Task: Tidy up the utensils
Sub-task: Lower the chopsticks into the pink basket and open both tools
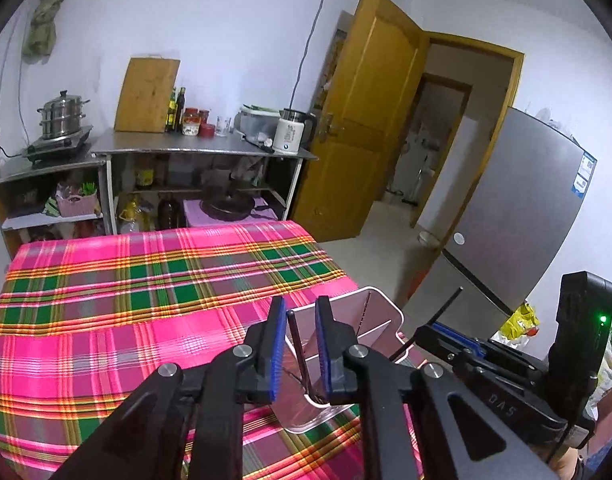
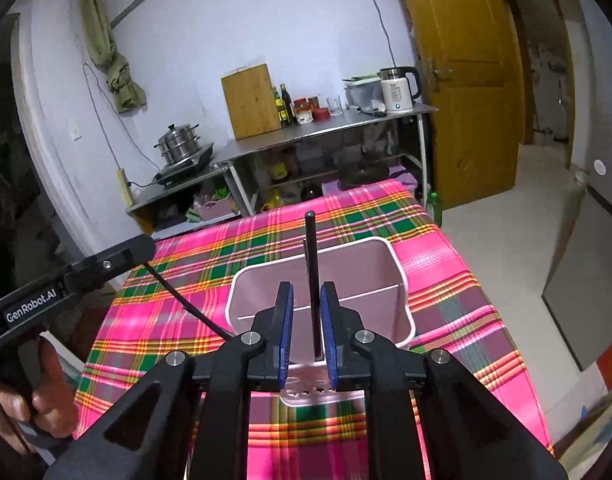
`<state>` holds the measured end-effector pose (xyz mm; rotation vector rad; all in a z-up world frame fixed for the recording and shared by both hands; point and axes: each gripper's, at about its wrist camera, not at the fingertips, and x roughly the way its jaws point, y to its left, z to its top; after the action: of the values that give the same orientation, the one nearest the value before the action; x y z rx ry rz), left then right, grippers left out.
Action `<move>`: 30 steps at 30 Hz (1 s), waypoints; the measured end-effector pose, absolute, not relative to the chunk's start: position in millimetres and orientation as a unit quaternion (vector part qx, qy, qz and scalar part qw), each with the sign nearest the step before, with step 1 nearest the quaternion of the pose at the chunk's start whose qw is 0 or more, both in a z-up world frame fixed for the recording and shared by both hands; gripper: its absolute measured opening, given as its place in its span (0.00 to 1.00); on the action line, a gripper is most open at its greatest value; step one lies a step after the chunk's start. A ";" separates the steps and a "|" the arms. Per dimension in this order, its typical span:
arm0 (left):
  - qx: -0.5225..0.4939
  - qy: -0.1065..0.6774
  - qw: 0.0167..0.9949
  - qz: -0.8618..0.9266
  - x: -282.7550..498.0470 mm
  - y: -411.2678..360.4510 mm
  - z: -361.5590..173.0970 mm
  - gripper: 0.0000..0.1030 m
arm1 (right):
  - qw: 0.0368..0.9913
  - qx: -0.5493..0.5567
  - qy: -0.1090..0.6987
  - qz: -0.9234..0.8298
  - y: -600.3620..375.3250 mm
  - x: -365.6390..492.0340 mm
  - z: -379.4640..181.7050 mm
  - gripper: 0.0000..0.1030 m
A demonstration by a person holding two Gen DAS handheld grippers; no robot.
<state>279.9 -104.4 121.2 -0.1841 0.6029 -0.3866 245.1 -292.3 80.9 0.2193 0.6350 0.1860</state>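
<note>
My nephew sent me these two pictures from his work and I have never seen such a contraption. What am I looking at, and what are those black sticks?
No robot here: a person holds a hand tool with two jaws in each hand, with a camera on each tool looking along its jaws. One picture comes from the left gripper, the other from the right gripper. On the plaid tablecloth stands a pink utensil holder. Each tool has a dark chopstick standing between its blue pads, lower end in the holder. The pads appear slightly apart from the sticks, as if letting go.
</note>
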 end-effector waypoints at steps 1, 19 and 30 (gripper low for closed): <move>-0.089 0.292 0.934 -0.187 276.2 -102.2 123.3 0.14 | 0.941 0.107 0.309 0.091 -292.2 241.9 82.3 0.15; -0.108 0.267 0.944 -0.159 201.6 -57.7 128.9 0.15 | 0.951 0.083 0.276 0.108 -273.7 179.9 101.0 0.17; -0.097 0.284 0.944 -0.135 152.2 -39.9 94.5 0.15 | 0.950 0.066 0.277 0.129 -252.6 140.2 87.2 0.17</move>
<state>152.2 -39.9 94.5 -0.1978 0.5791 -0.2756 140.2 -252.6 87.2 0.1335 0.5627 0.2625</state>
